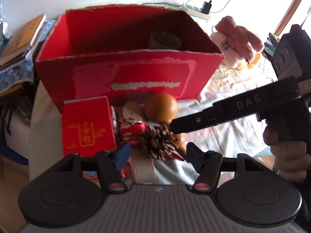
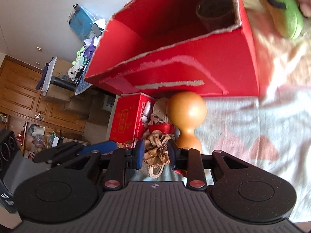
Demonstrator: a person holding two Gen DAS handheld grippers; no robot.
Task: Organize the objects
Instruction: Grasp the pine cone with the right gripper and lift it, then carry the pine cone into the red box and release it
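Observation:
A pine cone with a red ribbon lies on a pile in front of a big open red cardboard box. Beside it are a wooden gourd, a small red box with gold print and a beige strap. My left gripper hovers open just short of the cone, holding nothing. My right gripper comes in from the right. In the right wrist view its pads flank the pine cone without a clear squeeze. A woven cup stands inside the red box.
A stack of books lies left of the box. A plush toy sits at its right, a power strip behind it. A pale patterned cloth covers the surface. A hand holds the right gripper.

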